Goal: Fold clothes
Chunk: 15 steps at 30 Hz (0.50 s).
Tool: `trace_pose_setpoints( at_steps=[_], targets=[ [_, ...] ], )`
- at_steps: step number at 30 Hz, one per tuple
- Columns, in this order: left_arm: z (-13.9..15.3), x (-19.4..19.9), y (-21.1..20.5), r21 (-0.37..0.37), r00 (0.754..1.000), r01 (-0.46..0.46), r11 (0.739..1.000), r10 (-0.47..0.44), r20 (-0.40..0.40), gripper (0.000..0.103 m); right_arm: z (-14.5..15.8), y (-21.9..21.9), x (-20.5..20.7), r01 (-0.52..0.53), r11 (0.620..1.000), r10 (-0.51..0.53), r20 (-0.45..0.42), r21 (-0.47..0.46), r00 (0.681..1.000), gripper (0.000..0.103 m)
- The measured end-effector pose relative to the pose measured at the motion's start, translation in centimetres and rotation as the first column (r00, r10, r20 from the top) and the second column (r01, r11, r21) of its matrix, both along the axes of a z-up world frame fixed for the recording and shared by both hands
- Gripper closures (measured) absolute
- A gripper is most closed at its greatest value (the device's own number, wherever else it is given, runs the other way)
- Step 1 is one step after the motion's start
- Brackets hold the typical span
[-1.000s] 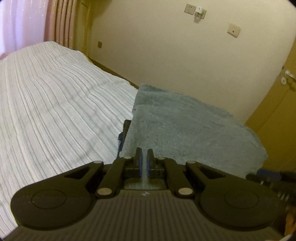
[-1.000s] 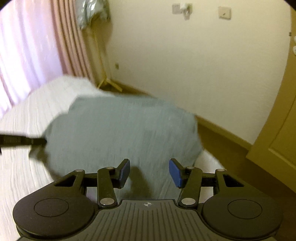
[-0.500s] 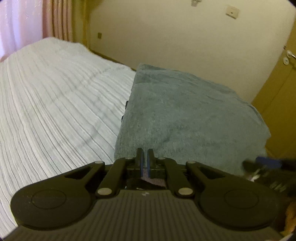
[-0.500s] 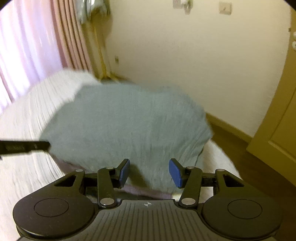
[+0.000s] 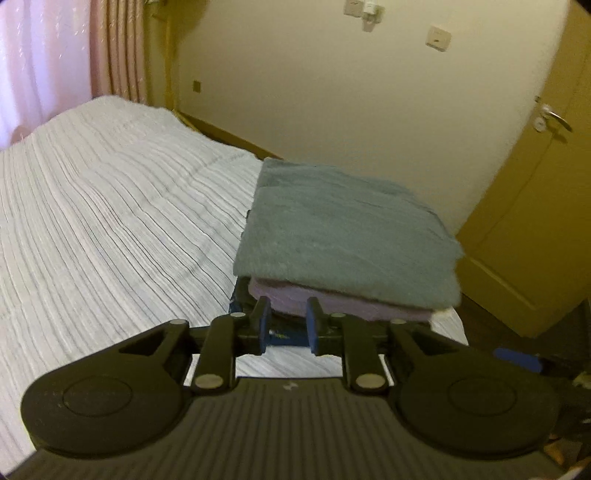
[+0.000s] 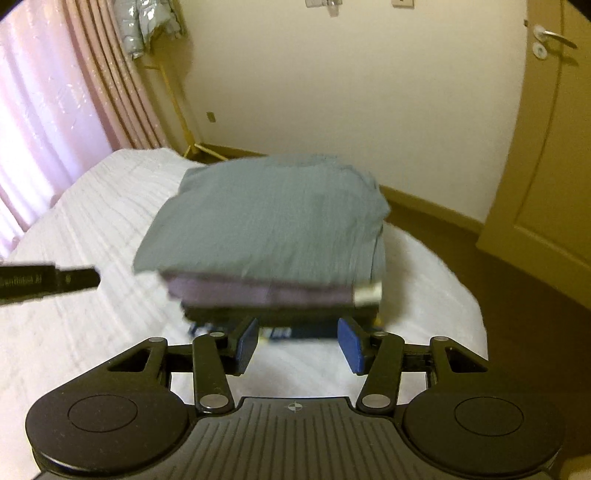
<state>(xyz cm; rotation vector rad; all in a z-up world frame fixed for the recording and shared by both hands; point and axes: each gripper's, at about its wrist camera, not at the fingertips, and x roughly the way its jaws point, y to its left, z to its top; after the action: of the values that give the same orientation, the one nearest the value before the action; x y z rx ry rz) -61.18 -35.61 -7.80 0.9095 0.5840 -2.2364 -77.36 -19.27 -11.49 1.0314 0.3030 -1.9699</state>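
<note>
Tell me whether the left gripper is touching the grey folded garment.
Apart. The left wrist view shows the left gripper open, its fingertips short of the grey folded garment.

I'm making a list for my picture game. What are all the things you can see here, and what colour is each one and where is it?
grey-blue folded cloth: one, grey-blue, on top of the pile at the bed's near corner
purple folded cloth: one, pale purple, right under the grey-blue one
dark folded item: one, dark, bottom of the pile; what it is cannot be told
bed cover: one, white with fine stripes, across the bed
curtains: pink, at the far left by the window
silver jacket: one, hanging on a stand in the corner
door: one, yellow-brown, right side, with a metal handle
wall plates: a few, cream wall
left gripper: black with blue pads, open, empty
right gripper: black with blue pads, open, empty
</note>
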Motion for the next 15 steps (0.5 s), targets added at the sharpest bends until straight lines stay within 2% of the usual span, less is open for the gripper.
trace_pose_setpoints(
  at_steps=[4,10,15],
  targets=[
    [2.4,2.0,3.0,-0.038,1.000,0.019,0.999,-0.019,0.003,0.076,1.7,2.3,3.0,0.028,1.000,-0.028,-0.011,0.010,1.000,0.051],
    [5.6,5.6,7.4,-0.097,1.000,0.020,0.995,-0.019,0.006,0.069,5.1,5.8,6.5,0.104,0.994,-0.105,-0.027,-0.031,0.994,0.051],
    [6.9,8.4,10.8,-0.134,0.998,0.021,0.991,-0.013,0.061,0.063,7.3,8.2,9.3,0.139,0.990,-0.140,-0.052,-0.037,0.989,0.051]
  ],
)
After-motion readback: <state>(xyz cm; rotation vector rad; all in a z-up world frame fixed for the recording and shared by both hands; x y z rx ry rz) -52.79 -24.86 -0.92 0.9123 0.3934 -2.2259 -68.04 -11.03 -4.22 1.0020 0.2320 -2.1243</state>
